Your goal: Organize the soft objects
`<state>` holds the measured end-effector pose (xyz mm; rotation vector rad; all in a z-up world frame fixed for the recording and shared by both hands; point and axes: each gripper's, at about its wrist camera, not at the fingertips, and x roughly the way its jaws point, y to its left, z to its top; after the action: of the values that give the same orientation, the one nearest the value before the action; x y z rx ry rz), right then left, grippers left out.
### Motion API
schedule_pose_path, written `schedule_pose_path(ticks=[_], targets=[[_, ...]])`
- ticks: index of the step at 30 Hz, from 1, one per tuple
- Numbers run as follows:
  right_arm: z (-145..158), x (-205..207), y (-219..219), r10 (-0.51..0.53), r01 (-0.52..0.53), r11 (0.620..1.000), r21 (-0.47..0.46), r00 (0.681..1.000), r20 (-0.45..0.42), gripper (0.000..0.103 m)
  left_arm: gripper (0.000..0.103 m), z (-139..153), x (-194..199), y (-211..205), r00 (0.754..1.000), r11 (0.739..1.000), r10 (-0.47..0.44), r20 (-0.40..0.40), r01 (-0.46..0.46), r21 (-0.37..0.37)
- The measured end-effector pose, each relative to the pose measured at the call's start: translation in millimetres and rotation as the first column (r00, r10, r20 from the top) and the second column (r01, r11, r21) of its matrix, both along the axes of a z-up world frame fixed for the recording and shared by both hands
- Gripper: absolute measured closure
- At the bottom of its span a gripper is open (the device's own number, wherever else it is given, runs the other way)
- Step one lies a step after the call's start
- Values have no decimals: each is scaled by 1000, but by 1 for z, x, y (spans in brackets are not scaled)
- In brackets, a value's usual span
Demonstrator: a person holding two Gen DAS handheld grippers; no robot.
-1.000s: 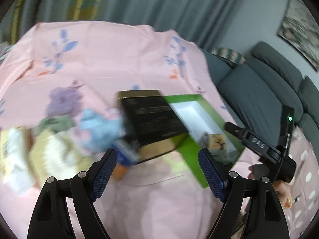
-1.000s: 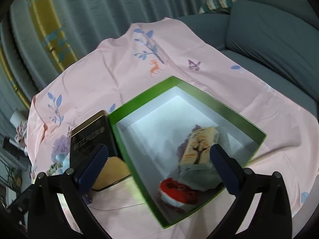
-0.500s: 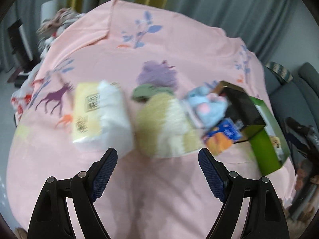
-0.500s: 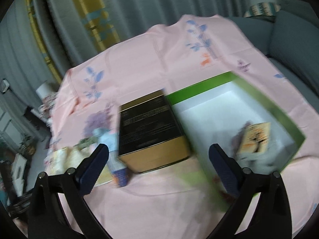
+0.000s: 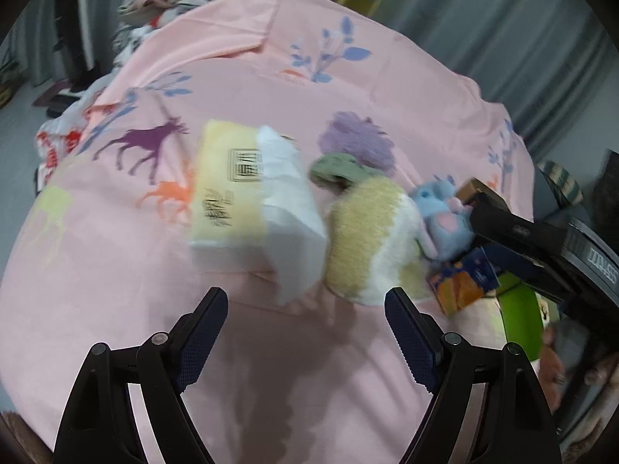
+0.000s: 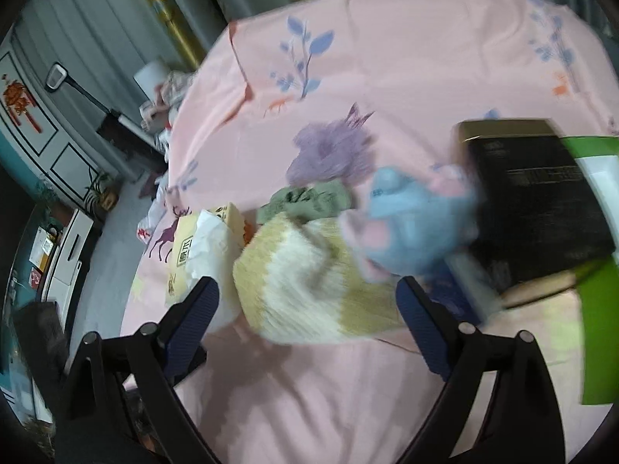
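Observation:
A row of soft things lies on the pink cloth (image 5: 271, 367). A yellow-and-white tissue pack (image 5: 251, 201) is at the left, also in the right wrist view (image 6: 201, 247). A yellow-and-white knitted item (image 5: 367, 236) (image 6: 309, 282) lies beside it, with an olive green cloth (image 5: 336, 168) (image 6: 309, 201) behind. A blue-and-pink plush toy (image 5: 441, 212) (image 6: 410, 224) is to the right. My left gripper (image 5: 305, 332) is open and empty, just short of the tissue pack. My right gripper (image 6: 309, 321) is open and empty, over the knitted item's near edge.
A black-and-gold box (image 6: 537, 205) stands next to the green box (image 6: 599, 332) at the right. A small blue-and-orange pack (image 5: 464, 282) lies by the plush. My right gripper's body (image 5: 541, 239) crosses the left wrist view. Furniture stands beyond the cloth's left edge.
Both grippers have swung left, away from the green box and toward the row of soft things. The views are blurred by the motion. Both stay open and empty.

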<state>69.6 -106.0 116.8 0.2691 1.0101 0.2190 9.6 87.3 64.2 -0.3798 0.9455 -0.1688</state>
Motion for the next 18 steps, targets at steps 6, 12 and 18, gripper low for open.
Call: schedule_pose_path(ticks=[6, 12, 18], targets=[[-25, 39, 31, 23, -27, 993, -112, 999, -33, 44, 19, 5, -1, 33, 995, 995, 100, 11, -99, -19], [-15, 30, 20, 13, -13, 997, -79, 1000, 10, 93, 19, 9, -4, 42, 993, 992, 119, 16, -118, -49], [39, -7, 12, 73, -78, 996, 44, 991, 111, 94, 19, 13, -5, 48, 991, 990, 130, 30, -128, -51]])
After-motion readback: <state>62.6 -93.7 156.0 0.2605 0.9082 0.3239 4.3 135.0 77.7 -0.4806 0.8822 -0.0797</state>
